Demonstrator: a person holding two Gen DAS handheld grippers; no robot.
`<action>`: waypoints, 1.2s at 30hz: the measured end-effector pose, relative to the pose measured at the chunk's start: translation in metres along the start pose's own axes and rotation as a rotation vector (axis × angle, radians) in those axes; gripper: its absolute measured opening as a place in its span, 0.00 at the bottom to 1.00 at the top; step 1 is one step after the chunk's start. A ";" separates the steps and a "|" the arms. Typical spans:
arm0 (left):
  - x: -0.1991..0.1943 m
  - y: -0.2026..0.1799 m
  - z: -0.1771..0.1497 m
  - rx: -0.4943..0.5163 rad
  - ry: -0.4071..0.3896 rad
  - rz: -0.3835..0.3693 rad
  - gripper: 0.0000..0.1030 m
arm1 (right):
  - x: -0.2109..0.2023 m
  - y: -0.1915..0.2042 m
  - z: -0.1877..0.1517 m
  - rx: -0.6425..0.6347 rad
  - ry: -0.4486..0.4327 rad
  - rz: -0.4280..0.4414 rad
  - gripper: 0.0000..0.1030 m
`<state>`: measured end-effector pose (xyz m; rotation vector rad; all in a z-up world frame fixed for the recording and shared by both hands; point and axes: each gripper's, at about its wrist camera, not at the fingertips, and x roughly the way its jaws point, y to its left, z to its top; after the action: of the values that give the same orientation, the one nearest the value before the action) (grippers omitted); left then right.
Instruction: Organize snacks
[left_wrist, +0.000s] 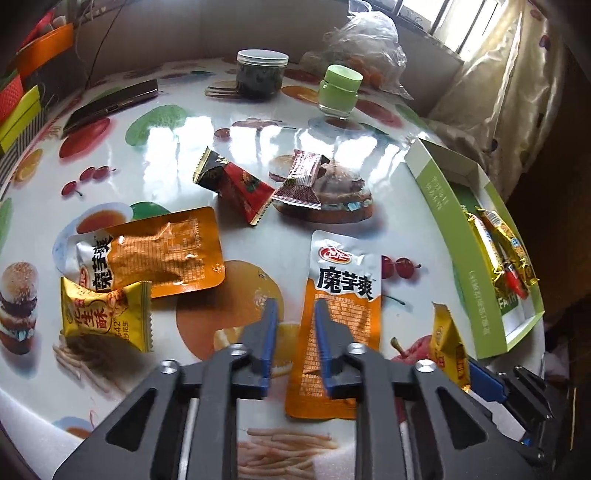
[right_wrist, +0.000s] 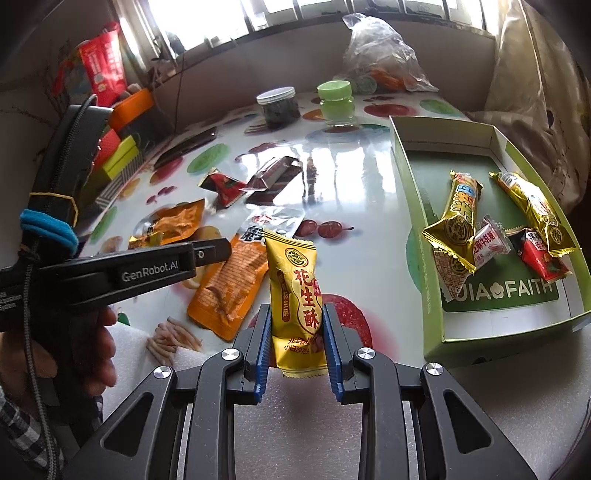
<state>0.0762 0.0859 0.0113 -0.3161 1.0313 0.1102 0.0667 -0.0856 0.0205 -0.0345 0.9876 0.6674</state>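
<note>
My right claw (right_wrist: 297, 321) grips the yellow peanut-crisp packet (right_wrist: 295, 295); I'd release it low inside the green box (right_wrist: 413, 206). My left claw (left_wrist: 293, 319) is part-open, straddling the orange konjac pouch's (left_wrist: 343, 295) edge, not yet pinching.

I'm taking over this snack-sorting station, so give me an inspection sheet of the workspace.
Surface: glossy fruit-print tablecloth, with glare.
Job's things: green box holds several wrapped snacks; orange konjac pouch, second orange pouch, yellow peanut candy and two dark wrapped candies lie loose.
Clutter: dark jar, green-lidded jar, phone, plastic bag.
Grippers: left gripper over the konjac pouch, grip unclear; right gripper shut on a yellow peanut candy packet.
Cables: thin dark wire behind the table.
Surroundings: window, curtain, coloured boxes.
</note>
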 end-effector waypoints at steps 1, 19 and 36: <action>0.000 -0.002 0.000 0.007 -0.001 -0.014 0.39 | 0.000 0.000 0.000 -0.001 -0.002 -0.001 0.24; 0.013 -0.041 0.001 0.244 0.049 0.035 0.53 | -0.013 -0.010 -0.006 0.026 -0.039 -0.025 0.24; 0.007 -0.040 -0.003 0.238 0.008 0.049 0.47 | -0.014 -0.010 -0.007 0.031 -0.036 -0.035 0.23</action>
<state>0.0867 0.0463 0.0121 -0.0752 1.0488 0.0301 0.0617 -0.1032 0.0253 -0.0128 0.9600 0.6184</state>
